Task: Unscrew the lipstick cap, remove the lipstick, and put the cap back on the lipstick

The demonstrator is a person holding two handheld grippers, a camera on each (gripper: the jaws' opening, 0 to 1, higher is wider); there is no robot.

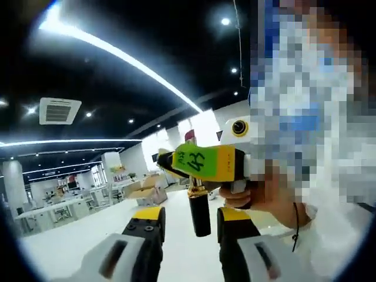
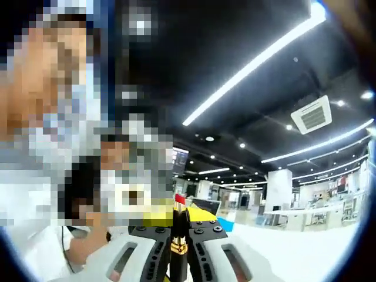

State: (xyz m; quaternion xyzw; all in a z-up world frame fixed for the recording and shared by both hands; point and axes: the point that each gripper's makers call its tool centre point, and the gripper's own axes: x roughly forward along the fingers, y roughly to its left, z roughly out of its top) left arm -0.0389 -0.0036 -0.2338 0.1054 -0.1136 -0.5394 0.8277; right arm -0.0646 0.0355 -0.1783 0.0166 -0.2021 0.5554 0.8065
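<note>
The lipstick [image 1: 199, 214] stands upright with a black base, a gold band and its red tip bare on top. The right gripper [image 1: 197, 167], with yellow-green jaws marked in black, reaches in from the right and is shut on the lipstick around the gold band; a hand [image 1: 255, 197] holds it. My left gripper [image 1: 191, 226] is open, and the lipstick's black base hangs between its yellow-tipped jaws without touching either. In the right gripper view, my right gripper [image 2: 179, 226] is clamped on the lipstick [image 2: 178, 244], whose red tip pokes up above the jaws.
A white table surface [image 1: 64, 249] spreads below both grippers. Cardboard boxes [image 1: 147, 191] and office desks stand far behind. A person in a white sleeve [image 2: 35, 235] is close, beside the grippers.
</note>
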